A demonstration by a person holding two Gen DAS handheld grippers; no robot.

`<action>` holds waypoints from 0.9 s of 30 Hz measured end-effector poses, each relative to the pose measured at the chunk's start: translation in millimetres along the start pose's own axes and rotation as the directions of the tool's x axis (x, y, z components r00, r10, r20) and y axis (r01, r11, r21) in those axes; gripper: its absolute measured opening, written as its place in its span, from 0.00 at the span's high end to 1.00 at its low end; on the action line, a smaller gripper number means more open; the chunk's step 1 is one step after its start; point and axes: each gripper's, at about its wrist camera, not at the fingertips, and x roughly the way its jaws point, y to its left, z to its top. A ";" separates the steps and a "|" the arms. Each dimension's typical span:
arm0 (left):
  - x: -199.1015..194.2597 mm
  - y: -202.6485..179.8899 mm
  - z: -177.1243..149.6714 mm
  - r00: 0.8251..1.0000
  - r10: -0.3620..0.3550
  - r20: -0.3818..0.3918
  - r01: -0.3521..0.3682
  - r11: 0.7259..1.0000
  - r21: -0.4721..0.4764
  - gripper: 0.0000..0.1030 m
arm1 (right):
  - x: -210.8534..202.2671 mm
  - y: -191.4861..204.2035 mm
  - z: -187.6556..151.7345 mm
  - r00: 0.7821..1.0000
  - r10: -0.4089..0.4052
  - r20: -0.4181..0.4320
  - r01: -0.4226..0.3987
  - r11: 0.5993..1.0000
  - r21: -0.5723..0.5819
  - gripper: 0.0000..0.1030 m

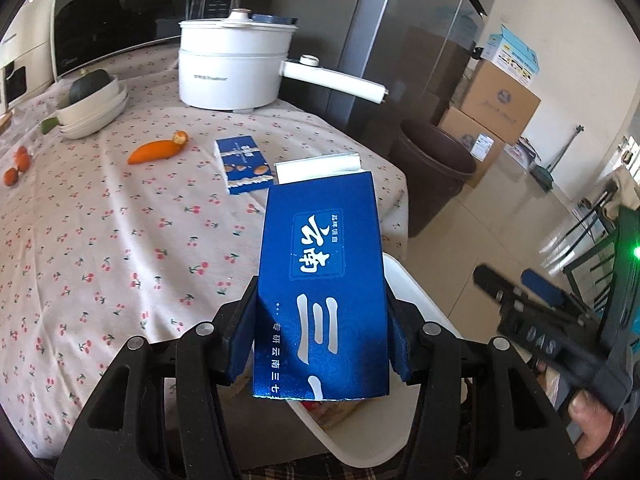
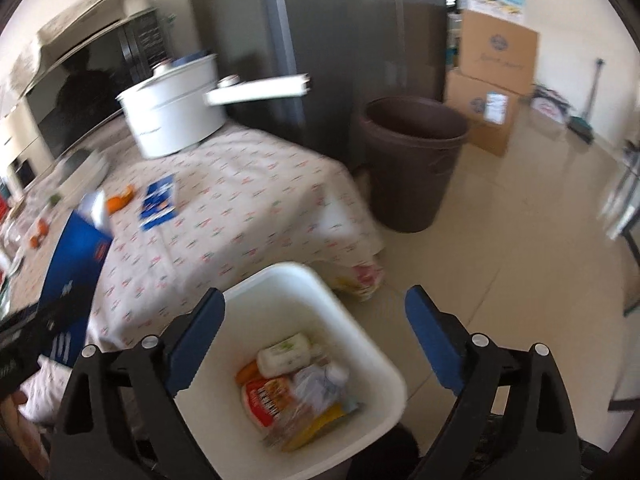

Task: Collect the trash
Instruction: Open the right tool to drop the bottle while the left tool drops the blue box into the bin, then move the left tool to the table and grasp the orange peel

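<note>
the left gripper pinches a tall blue carton over the table's near edge; the right gripper, jaws spread and empty, hangs above the white bin of trash.

a pot stands at the table's far end, bowls to its left, a small box before it; a bin of trash sits below the table's near corner, a barrel beyond.
</note>
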 end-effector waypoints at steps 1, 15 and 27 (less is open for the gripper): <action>1.3 -1.2 -0.6 1.000 -0.003 -0.006 0.003 1.000 0.004 0.49 | 0.1 -2.4 1.7 1.000 -0.015 0.008 0.015 1.000 0.006 0.12; 29.3 -20.6 -16.1 0.991 -0.057 -0.118 0.062 0.997 0.046 0.47 | 1.3 -19.4 7.5 0.989 -0.135 0.058 0.133 0.990 0.045 0.09; 39.6 -13.6 -18.5 0.990 -0.020 -0.136 0.027 0.998 0.049 0.29 | 9.4 -10.2 4.2 0.991 -0.131 0.033 0.131 0.991 0.014 0.09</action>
